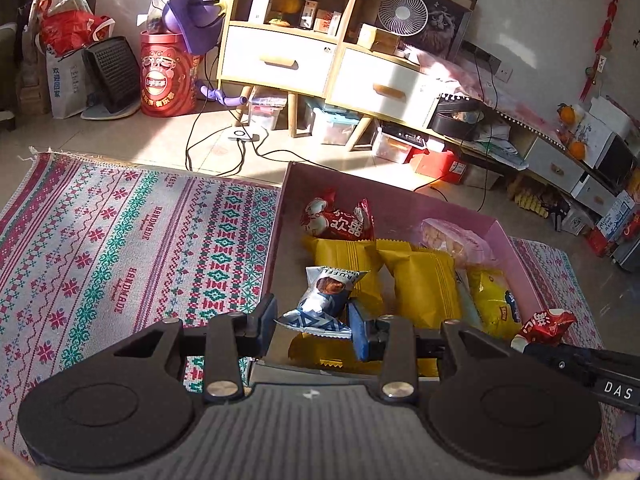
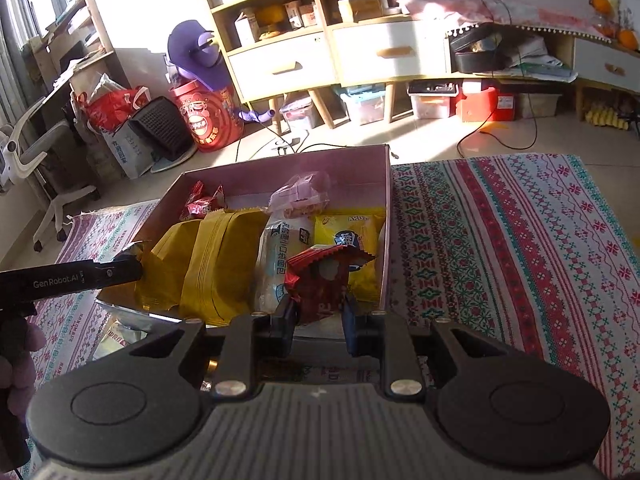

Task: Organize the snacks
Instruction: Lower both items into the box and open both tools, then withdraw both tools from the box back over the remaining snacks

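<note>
A pink box (image 1: 516, 256) (image 2: 280, 168) on the patterned rug holds several snacks: yellow packets (image 1: 420, 280) (image 2: 216, 264), a red packet (image 1: 340, 220) and a clear bag of biscuits (image 1: 452, 240). My left gripper (image 1: 312, 320) is shut on a silver and blue truffle packet (image 1: 324, 300), held above the box's near end. In the right wrist view my right gripper (image 2: 318, 308) is shut on a dark red packet (image 2: 324, 280), hanging over the box's near right corner. That red packet (image 1: 544, 322) also shows at the right edge of the left wrist view.
The patterned rug (image 1: 120, 240) (image 2: 520, 240) spreads on both sides of the box. Behind stand a wooden shelf with white drawers (image 1: 280, 56), a red drum (image 1: 168, 80), a small fan (image 1: 402, 12), cables on the floor (image 1: 224, 136) and an office chair (image 2: 36, 152).
</note>
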`<state>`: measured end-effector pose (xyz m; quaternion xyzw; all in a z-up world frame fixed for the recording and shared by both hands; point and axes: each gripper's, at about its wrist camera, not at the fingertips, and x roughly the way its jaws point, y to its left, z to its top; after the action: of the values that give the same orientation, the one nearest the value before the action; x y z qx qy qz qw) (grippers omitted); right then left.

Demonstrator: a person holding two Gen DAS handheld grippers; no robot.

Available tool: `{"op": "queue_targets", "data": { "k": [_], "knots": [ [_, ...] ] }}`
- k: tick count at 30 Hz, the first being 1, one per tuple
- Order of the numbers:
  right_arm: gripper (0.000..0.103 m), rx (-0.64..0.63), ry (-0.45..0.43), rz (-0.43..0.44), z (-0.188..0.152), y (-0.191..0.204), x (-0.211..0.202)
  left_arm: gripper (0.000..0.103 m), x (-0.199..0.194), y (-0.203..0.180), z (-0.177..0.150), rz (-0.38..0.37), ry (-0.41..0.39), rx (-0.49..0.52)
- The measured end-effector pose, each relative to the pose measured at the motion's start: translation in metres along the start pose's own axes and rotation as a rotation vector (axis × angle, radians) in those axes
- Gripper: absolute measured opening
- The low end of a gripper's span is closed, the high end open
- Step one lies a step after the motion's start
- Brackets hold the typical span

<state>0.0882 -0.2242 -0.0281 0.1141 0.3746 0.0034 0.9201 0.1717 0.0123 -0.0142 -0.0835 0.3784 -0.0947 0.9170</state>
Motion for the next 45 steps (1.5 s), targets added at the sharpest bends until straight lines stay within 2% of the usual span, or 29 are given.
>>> {"op": "queue_targets", "data": {
  "k": [4, 7, 12, 14, 20, 24, 33, 45],
  "knots": [
    [0.024, -0.015, 0.001, -0.005, 0.000, 0.002, 0.000, 0.045, 0.000, 0.001, 0.000, -0.005, -0.004, -0.008],
    [0.029, -0.024, -0.007, -0.014, 0.002, 0.003, -0.002, 0.050, -0.003, -0.002, 0.001, -0.009, -0.007, 0.003],
    [0.055, -0.013, -0.034, -0.001, 0.008, 0.002, -0.011, 0.073, -0.012, -0.007, 0.001, -0.035, -0.016, 0.025],
    [0.060, -0.012, -0.042, 0.002, 0.009, 0.002, -0.014, 0.078, -0.016, -0.010, 0.000, -0.037, -0.020, 0.042],
    [0.078, -0.004, -0.073, 0.012, 0.012, 0.001, -0.029, 0.091, -0.032, -0.013, -0.009, -0.048, -0.020, 0.075],
    [0.088, -0.007, -0.086, 0.009, 0.011, 0.003, -0.036, 0.095, -0.041, -0.014, -0.016, -0.049, -0.016, 0.089],
    [0.097, -0.034, -0.085, -0.007, -0.001, 0.011, -0.053, 0.102, -0.066, -0.010, -0.034, -0.057, -0.015, 0.132],
    [0.102, -0.102, -0.053, -0.022, -0.031, 0.020, -0.063, 0.103, -0.088, 0.002, -0.058, -0.054, -0.005, 0.189]
  ]
}}
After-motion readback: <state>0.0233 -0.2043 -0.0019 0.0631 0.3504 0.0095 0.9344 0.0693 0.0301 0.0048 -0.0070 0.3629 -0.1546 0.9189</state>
